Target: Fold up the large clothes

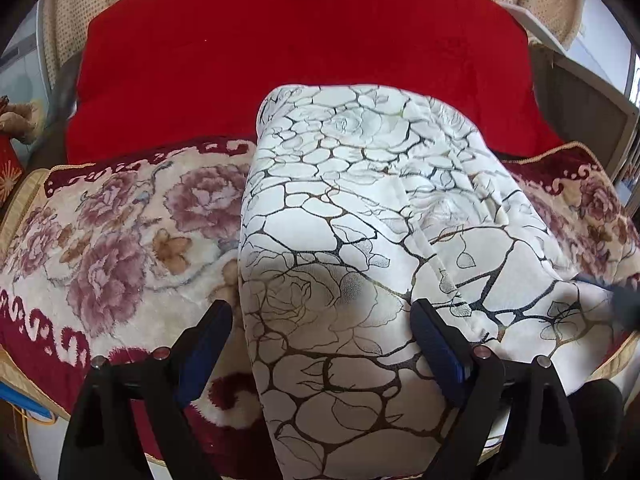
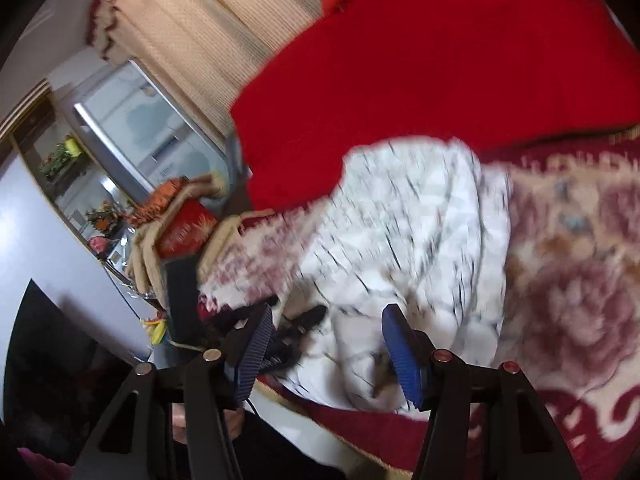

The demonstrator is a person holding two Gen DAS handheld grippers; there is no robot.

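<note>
The garment (image 1: pixel 360 240) lay folded on the floral blanket (image 1: pixel 120 220). The left gripper (image 1: pixel 320 344) gaped wide and empty over its near end; the right gripper (image 2: pixel 326 344) hung half-open, empty. Best to square the edges next

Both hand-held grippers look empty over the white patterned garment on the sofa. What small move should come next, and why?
Probably lower the left hand-held gripper and close it on the near edge of the white garment. Its jaws stand open with nothing pinched, straddling the folded bundle on the floral blanket. The right hand-held gripper is also open, its view blurred.
</note>
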